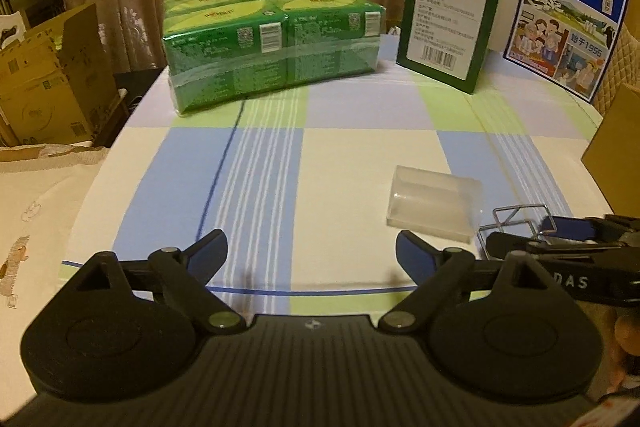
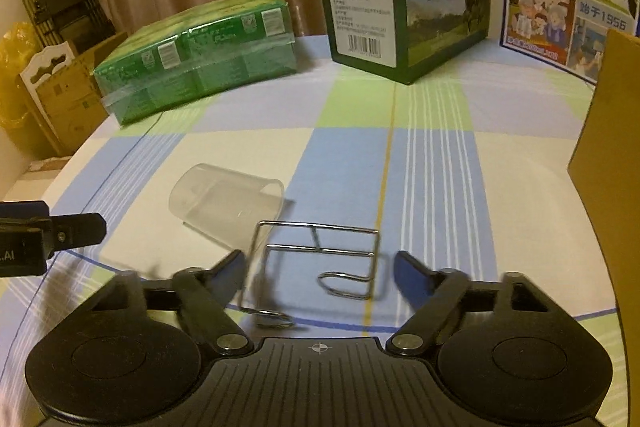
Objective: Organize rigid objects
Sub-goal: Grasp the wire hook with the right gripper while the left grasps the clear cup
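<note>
The clear cup (image 2: 226, 197) is hard to read: it lies on its side on the bench (image 2: 520, 187), and the checked cloth shows through its wall, so only its rim and edges stand out. In the left wrist view the same cup (image 1: 434, 201) looks like a pale block. The wire rack (image 2: 316, 267) is thin and partly blurred at its left side, where its lower loop runs close to the right tool's (image 2: 320, 273) left finger. In the left view only a corner of the rack (image 1: 516, 223) shows, behind the right tool (image 1: 560, 227), which enters from the right edge and is cut off there. A brown box (image 2: 608, 187) at the right edge is cut off too. The left tool's finger (image 2: 76, 227) pokes in from the left edge of the right view.

The right tool's jaws stand apart, with the rack between them. Whether the left finger touches the wire I cannot tell; the right finger is clear of it. The rack stands on the bench just in front of this tool, with the cup just beyond it to the left.

The left tool (image 1: 312, 253) is wide apart with nothing between its fingers. The cup lies ahead of it, to the right, near its right finger but apart from it.

At the back stand a green pack (image 1: 272, 43), a green carton (image 1: 452, 11) and a blue carton (image 1: 568, 15).
</note>
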`<state>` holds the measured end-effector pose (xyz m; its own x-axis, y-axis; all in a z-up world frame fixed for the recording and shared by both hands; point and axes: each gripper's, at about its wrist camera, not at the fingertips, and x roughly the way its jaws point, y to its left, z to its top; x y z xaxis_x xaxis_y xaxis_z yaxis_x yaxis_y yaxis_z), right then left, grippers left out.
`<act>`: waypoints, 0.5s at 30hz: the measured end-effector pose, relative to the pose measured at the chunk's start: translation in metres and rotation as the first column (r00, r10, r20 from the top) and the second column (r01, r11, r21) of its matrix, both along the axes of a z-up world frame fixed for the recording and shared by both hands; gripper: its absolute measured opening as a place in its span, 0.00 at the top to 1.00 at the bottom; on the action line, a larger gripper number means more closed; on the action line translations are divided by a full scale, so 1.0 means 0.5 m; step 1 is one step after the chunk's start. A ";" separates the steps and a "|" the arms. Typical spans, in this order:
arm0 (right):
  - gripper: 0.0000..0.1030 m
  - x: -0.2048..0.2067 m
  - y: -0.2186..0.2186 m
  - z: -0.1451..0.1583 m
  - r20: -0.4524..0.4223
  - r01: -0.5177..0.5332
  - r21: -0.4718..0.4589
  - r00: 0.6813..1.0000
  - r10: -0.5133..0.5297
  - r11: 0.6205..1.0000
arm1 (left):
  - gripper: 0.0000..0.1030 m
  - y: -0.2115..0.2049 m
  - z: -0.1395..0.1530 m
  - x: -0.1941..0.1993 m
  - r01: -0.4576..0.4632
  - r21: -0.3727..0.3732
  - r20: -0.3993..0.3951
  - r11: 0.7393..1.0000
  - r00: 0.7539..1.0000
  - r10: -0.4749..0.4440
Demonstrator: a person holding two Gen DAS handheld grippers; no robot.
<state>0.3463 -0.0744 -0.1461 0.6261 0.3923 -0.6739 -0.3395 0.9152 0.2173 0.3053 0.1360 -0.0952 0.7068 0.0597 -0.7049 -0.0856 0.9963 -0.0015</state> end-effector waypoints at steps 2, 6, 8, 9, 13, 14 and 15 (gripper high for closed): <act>0.40 -0.001 0.001 0.002 0.006 -0.009 -0.017 1.000 0.009 1.000 | 0.14 -0.003 -0.001 0.002 0.008 -0.005 -0.001 1.000 1.000 -0.008; 0.40 -0.005 -0.008 0.013 0.012 0.001 -0.028 1.000 0.000 1.000 | 0.14 -0.014 -0.006 0.012 0.035 -0.003 0.008 0.999 0.999 -0.035; 0.40 -0.005 -0.016 0.024 0.029 0.005 -0.039 1.000 -0.004 0.999 | 0.14 -0.024 -0.010 0.021 0.061 -0.003 0.015 0.998 0.998 -0.061; 0.40 -0.004 -0.022 0.031 0.037 0.013 -0.044 0.999 -0.012 0.999 | 0.14 -0.030 -0.012 0.026 0.078 -0.003 0.021 0.997 0.997 -0.078; 0.40 0.002 -0.052 0.048 0.054 0.049 -0.057 0.997 -0.046 0.997 | 0.11 -0.065 -0.019 0.051 0.190 -0.019 0.057 0.982 0.980 -0.188; 0.40 0.004 -0.060 0.049 0.050 0.056 -0.056 0.997 -0.053 0.997 | 0.11 -0.075 -0.021 0.058 0.216 -0.023 0.062 0.976 0.975 -0.214; 0.40 0.007 -0.068 0.050 0.043 0.062 -0.053 0.997 -0.060 0.997 | 0.11 -0.086 -0.022 0.064 0.235 -0.021 0.067 0.972 0.970 -0.233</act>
